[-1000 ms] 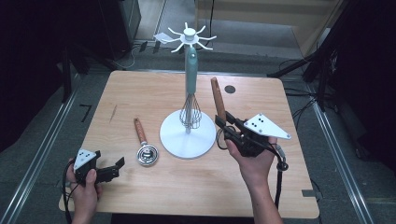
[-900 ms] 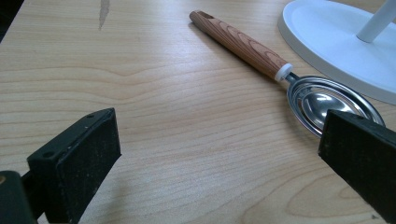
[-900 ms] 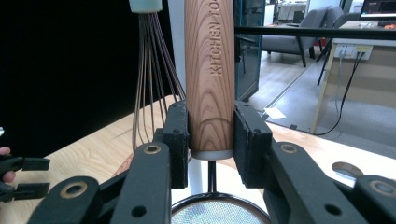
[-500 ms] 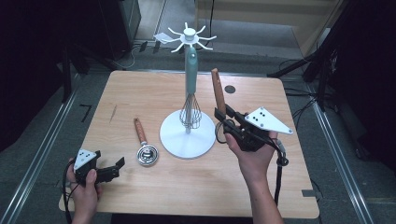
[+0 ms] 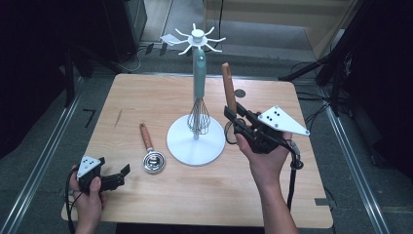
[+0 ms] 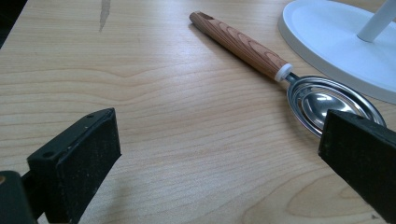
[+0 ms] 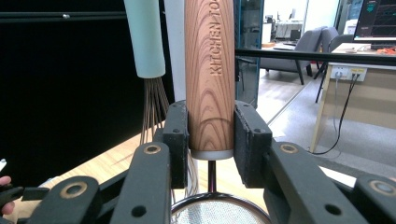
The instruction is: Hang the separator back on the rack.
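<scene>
Wood-handled and held upright, the small mesh strainer [image 5: 229,95] is clamped by its handle in the right gripper [image 5: 233,116], which has edged closer to the white utensil stand [image 5: 196,141] with its hanging whisk [image 5: 198,114], so I judge it is being brought up to a hook. The left gripper [image 5: 117,178] rests wide open on the wooden worktop [image 5: 146,97] left of the stand, near the wood-handled steel spoon [image 5: 151,151].

A white utensil stand [image 5: 196,142] sits mid-table [image 5: 146,97]; a whisk [image 5: 198,116] with a pale green handle hangs against its pole. A wood-handled metal scoop [image 5: 152,155] lies flat just left of the stand's round base, handle pointing away.
</scene>
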Tool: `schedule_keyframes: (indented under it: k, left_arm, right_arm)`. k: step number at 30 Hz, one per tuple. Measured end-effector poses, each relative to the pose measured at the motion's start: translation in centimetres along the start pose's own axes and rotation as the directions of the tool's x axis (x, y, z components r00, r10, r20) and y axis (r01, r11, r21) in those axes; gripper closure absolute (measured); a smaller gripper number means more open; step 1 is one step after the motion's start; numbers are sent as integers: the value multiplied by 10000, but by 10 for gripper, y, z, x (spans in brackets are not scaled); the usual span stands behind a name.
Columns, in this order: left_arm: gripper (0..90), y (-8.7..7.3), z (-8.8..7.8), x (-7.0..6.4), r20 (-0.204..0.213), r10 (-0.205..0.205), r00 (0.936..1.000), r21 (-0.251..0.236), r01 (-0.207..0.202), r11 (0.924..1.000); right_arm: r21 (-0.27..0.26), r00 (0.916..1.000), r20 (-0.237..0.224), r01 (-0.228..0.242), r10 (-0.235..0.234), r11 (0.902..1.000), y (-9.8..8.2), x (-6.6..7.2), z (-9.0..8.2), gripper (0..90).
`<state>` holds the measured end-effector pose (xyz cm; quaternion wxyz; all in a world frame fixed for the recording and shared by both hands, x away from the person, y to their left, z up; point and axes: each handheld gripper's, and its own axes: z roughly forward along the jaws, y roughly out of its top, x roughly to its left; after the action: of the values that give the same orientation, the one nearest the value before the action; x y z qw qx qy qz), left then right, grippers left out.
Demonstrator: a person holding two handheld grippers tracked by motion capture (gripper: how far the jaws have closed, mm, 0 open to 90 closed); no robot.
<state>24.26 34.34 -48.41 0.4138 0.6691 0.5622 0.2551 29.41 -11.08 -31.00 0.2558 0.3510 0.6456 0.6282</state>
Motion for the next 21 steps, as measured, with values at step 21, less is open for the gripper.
schedule_keyframes:
  k: [21]
  left_arm:
    - [0, 0, 0, 0, 47, -19, 10000, -34, 19, 10000]
  right_arm:
    - [-696, 9999, -19, -140, 139, 9975, 19, 6, 4, 706]
